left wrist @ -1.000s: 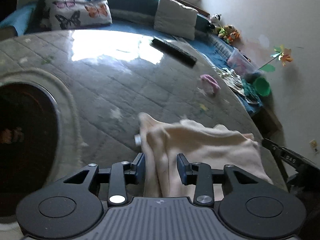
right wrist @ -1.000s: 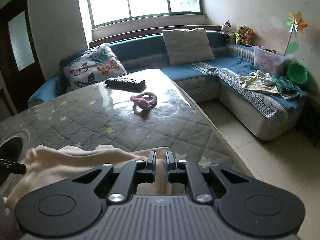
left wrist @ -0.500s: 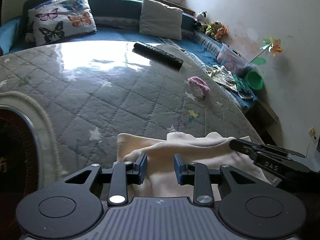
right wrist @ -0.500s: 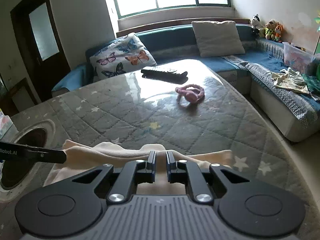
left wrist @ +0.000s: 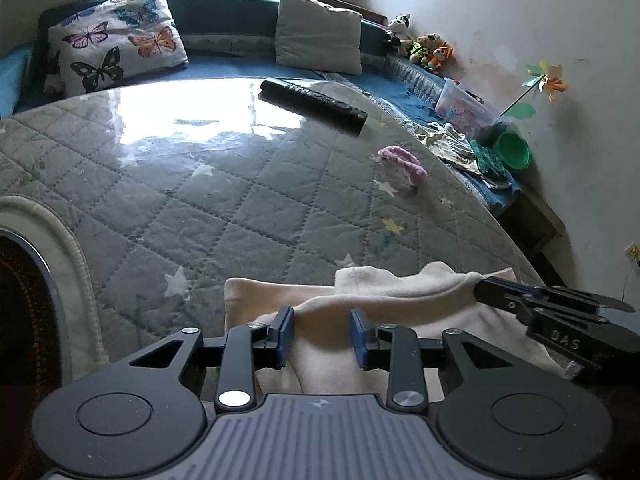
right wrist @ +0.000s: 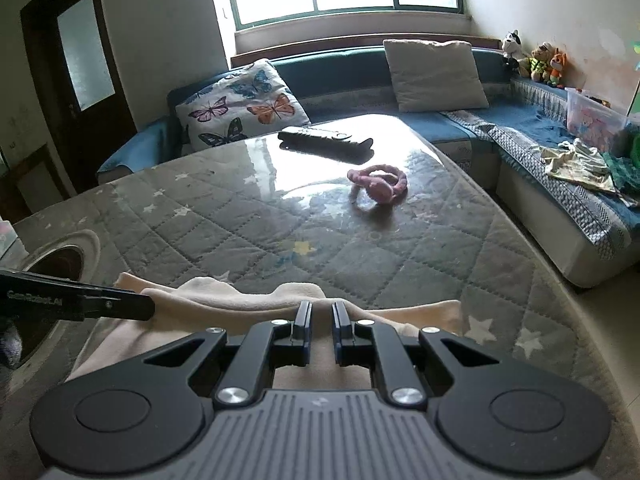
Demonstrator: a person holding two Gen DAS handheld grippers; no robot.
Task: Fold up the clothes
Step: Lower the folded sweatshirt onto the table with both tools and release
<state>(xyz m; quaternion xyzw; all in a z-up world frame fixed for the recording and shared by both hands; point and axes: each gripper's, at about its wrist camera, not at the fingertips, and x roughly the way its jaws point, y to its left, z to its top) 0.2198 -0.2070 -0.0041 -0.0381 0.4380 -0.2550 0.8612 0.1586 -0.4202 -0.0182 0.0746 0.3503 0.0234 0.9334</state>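
A cream cloth (left wrist: 400, 292) lies crumpled on the grey quilted table (left wrist: 240, 208) near its front edge. My left gripper (left wrist: 322, 334) hovers just over the cloth's left part, open, with a ridge of cloth running under the gap. My right gripper (right wrist: 322, 326) has its fingers almost together, shut on a raised fold of the cream cloth (right wrist: 240, 300). In the left wrist view the right gripper (left wrist: 478, 289) pinches the cloth's right corner. The right wrist view shows the left gripper (right wrist: 150, 306) side-on at the cloth's left end.
A black remote (right wrist: 326, 142) and a pink braided toy (right wrist: 380, 186) lie further back on the table. A round dark opening (left wrist: 24, 320) with a pale rim sits at the table's left. A blue sofa (right wrist: 520, 120) with pillows wraps the back and right side.
The cloth has come down from hanging between the left fingers to lying spread on the table. Both grippers have lowered with it. Finger gaps look unchanged.
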